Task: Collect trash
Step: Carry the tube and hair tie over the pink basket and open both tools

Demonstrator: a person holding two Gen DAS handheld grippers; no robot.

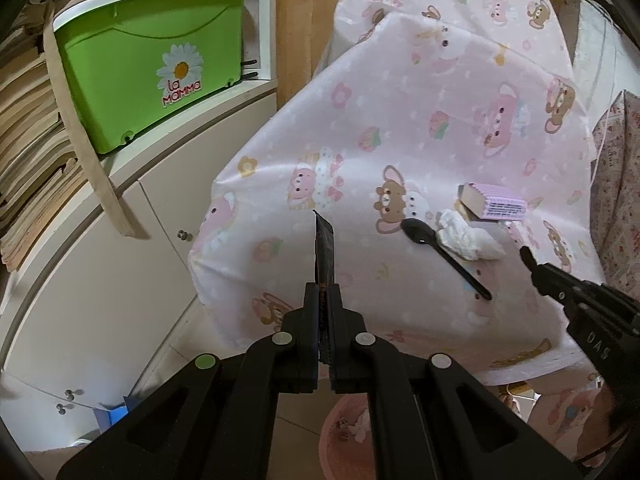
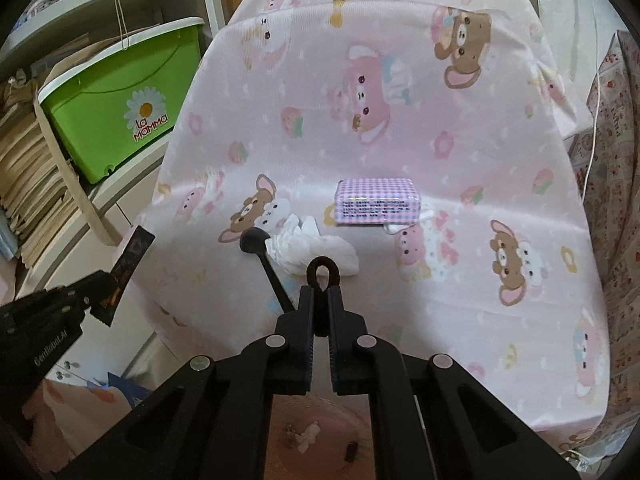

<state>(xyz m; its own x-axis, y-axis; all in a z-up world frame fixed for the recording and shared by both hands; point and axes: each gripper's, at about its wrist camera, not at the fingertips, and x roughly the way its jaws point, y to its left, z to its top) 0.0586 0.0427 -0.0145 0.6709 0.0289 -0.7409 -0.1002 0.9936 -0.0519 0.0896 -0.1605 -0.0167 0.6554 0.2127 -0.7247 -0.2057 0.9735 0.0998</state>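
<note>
Both hands are busy with rubbish. The left gripper (image 1: 322,292) is pressed together on a dark sachet (image 1: 323,240). The sachet's long side runs along the fingers, and its free end points forward and a little upward, beyond the corner of the table. The right gripper (image 2: 321,292) is also closed, pinching the lower end of a small dark loop (image 2: 323,259), maybe a hair band. The loop stands out past the fingertips and is stretched along their line.

I think the next move depends on the pink bin (image 2: 340,416). It stands on the floor below the near edge of the table (image 2: 400,140), under both grippers and toward the person, and some scraps lie in it already. So each held piece is above the bin and further forward, and the hands probably must come back and down before they let go. The right gripper seems more directly over it; the left one is off to the side, near the table corner.

On the cloth remain a black spoon (image 2: 266,264), a crumpled tissue (image 2: 312,248) touching its bowl, and a purple checked tissue pack (image 2: 376,200) just behind. The spoon lies diagonally, with its handle pointing toward the right gripper, so that hand is nearer to it
</note>
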